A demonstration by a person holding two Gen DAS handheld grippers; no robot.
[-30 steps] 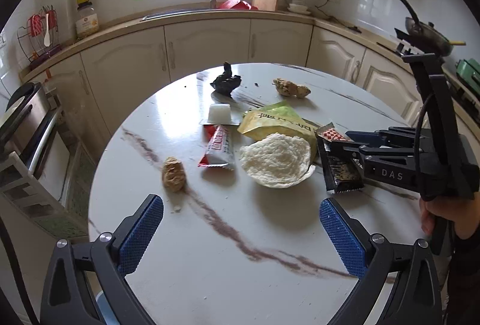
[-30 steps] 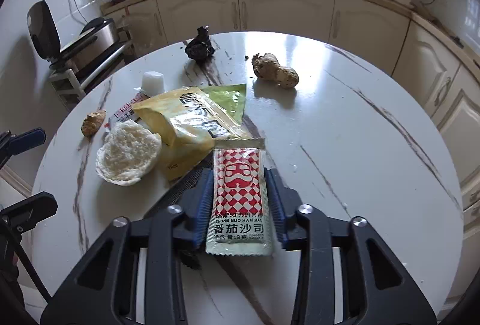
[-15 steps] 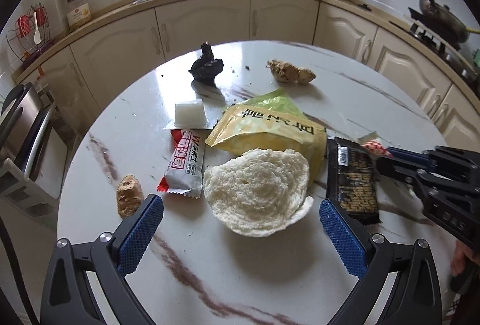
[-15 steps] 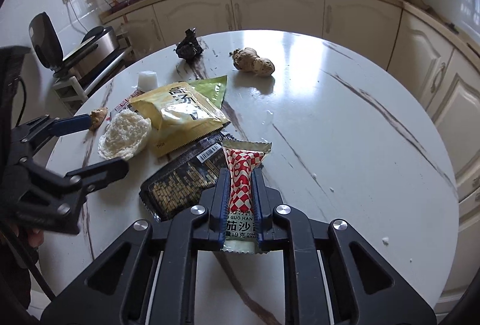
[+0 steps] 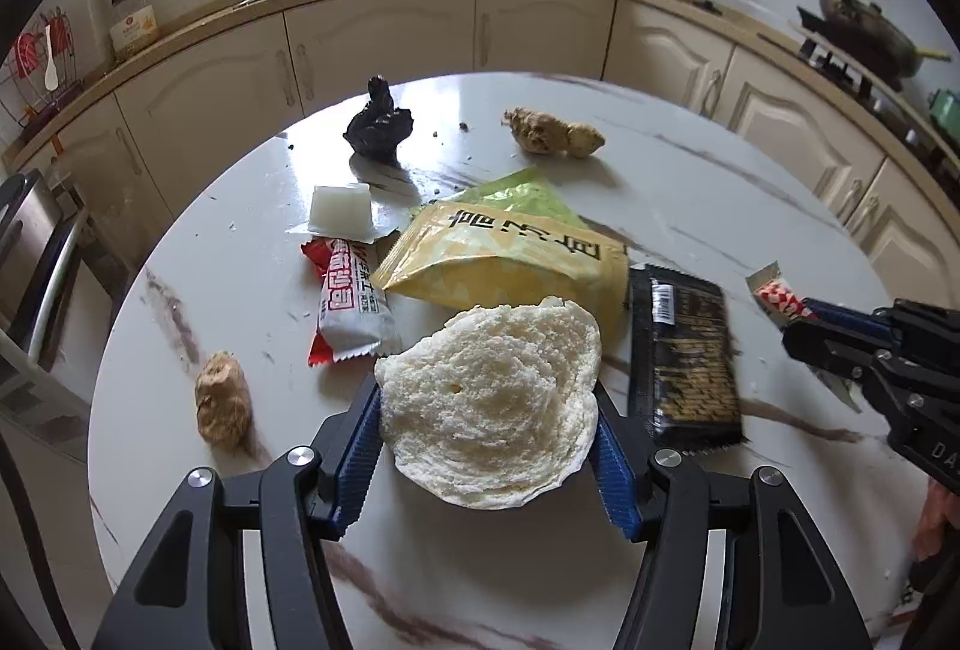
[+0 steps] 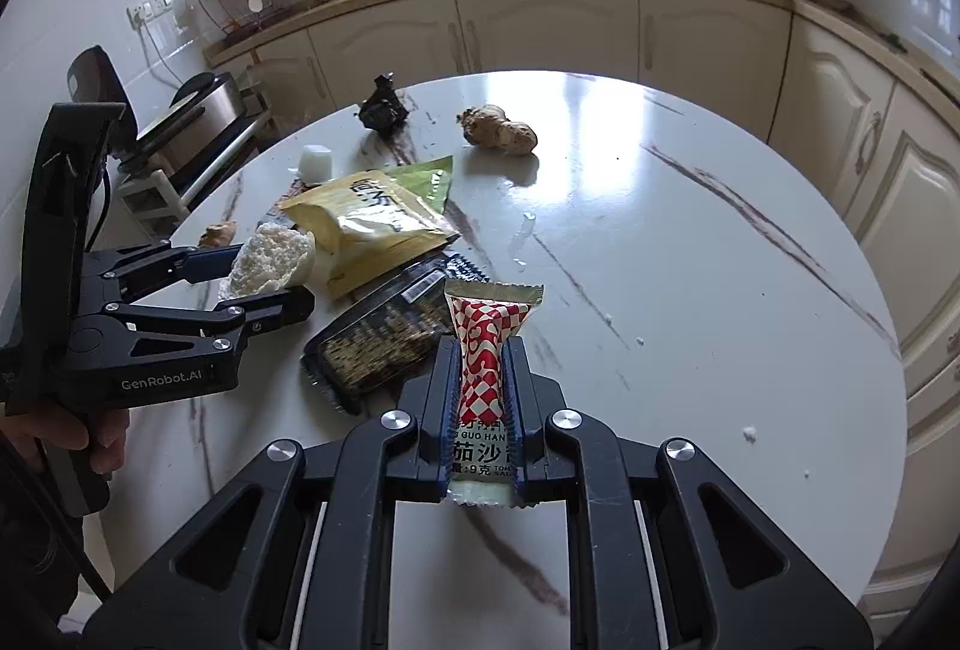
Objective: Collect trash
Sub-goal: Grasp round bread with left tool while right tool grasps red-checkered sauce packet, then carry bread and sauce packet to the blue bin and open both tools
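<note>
My left gripper (image 5: 489,404) is shut on a white crumbly bread round (image 5: 489,398), its blue pads pressed on both sides; it also shows in the right wrist view (image 6: 270,260). My right gripper (image 6: 483,380) is shut on a red-and-white checked ketchup sachet (image 6: 489,344), held above the round marble table (image 6: 690,260); the sachet's tip shows in the left wrist view (image 5: 780,299). On the table lie a yellow snack bag (image 5: 510,254), a black wrapper (image 5: 684,350), a red-and-white wrapper (image 5: 351,299), a white cube (image 5: 339,209) and a crumpled black bag (image 5: 381,125).
A ginger root (image 5: 552,134) lies at the far side of the table and a small brown lump (image 5: 222,398) near the left edge. Cream kitchen cabinets (image 5: 390,32) curve behind the table. A metal appliance (image 6: 198,110) stands at the left.
My left gripper has moved forward and closed on the bread round. My right gripper has lifted and drawn back with the ketchup sachet squeezed between its pads.
</note>
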